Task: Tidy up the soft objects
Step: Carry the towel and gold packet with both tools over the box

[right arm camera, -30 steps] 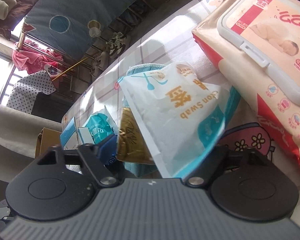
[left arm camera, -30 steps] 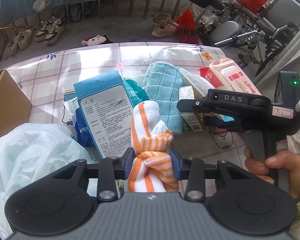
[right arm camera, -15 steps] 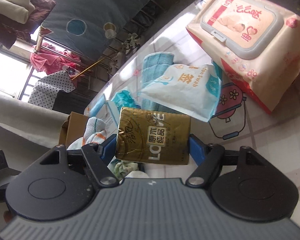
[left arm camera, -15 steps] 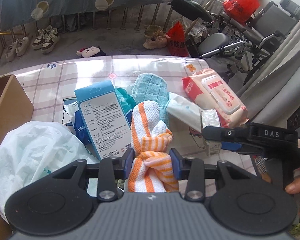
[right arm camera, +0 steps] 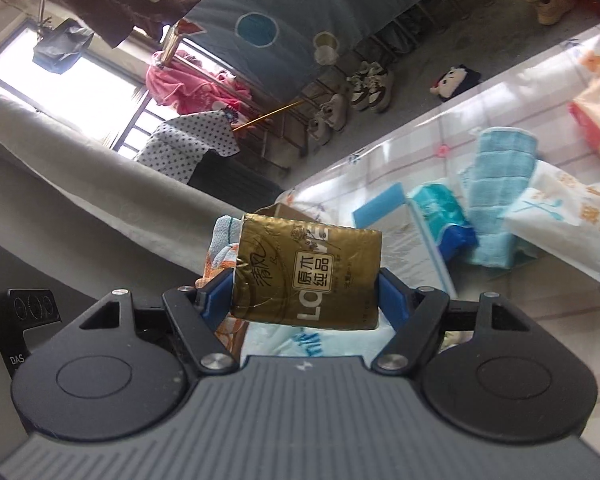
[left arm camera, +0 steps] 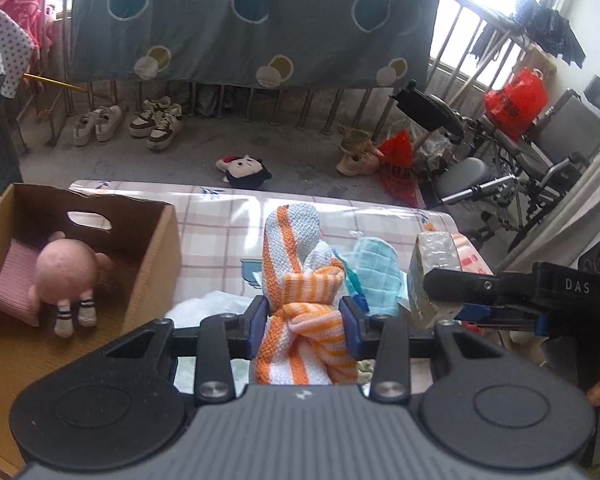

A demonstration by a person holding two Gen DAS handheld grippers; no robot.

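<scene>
While both grippers hung above the table (left arm camera: pixel 220 236), each carried one soft item, so the step in hand looked like the carry toward the box, with the drop not yet made.

Largest in view was that table, under a glossy plaid cloth in pink and white. At its left end stood an open cardboard box (left arm camera: pixel 156 256), plain brown with a cut-out handle slot in its back wall. Inside lay a round pink plush doll (left arm camera: pixel 66 270) with striped socks, resting against a ribbed pink cloth (left arm camera: pixel 14 276).

Loose on the tabletop lay a quilted teal washcloth (right arm camera: pixel 500 184), a white crinkly cotton swab pouch (right arm camera: pixel 560 216) just beside it, and the edge of a wet wipes pack (right arm camera: pixel 596 112) at the far right.

Smaller again was the knotted towel (left arm camera: pixel 300 284), waffle-textured, white with orange stripes, tied into a thick upright bundle. The left gripper (left arm camera: pixel 306 318) had its blue-padded jaws clamped on the knot, holding the towel clear of the table, to the right of the box.

Smallest was the tissue pack (right arm camera: pixel 308 276), a squashy rectangle in shiny gold film with printed characters. The right gripper (right arm camera: pixel 306 296) pinched it by its two short ends, in the air above the table.

To my eye the next move called for swinging the towel left over the box rim, lowering it beside the doll, then releasing; the tissue pack would follow.
</scene>
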